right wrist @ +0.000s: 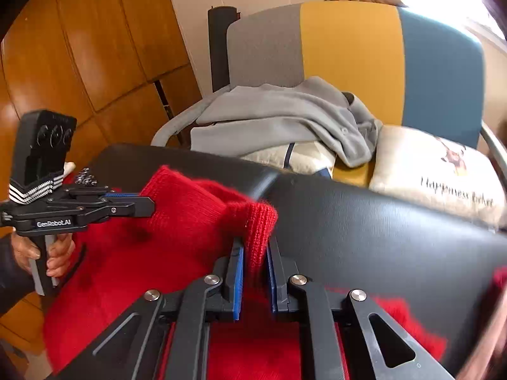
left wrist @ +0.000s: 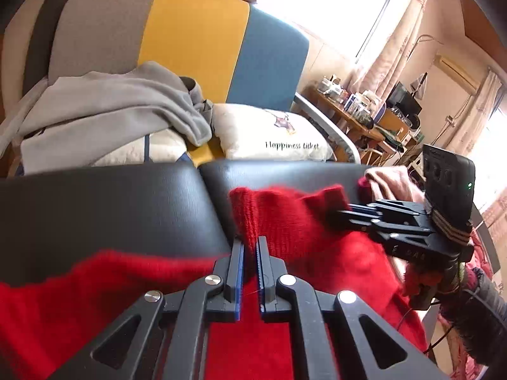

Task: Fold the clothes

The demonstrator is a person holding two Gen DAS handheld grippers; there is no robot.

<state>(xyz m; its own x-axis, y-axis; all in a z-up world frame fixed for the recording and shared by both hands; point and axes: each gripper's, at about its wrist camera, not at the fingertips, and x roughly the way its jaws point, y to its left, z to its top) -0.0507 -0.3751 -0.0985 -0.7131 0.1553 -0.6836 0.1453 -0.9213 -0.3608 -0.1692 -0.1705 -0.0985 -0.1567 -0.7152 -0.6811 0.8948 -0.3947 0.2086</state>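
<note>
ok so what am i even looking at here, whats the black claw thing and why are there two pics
There is no robot here. A person holds two hand-held pincers, each with a camera looking along its fingers. One picture is from the left gripper, the other from the right gripper, so each view also shows the other tool from the side. Both are clamped on the raised edge of a red knitted sweater lying on a black padded surface. Behind it is a chair with a grey garment and a cushion.

"Happiness ticket" on cream pillow (left wrist: 272,133), "GenRobot.AI" on left tongs (right wrist: 139,202)
</note>
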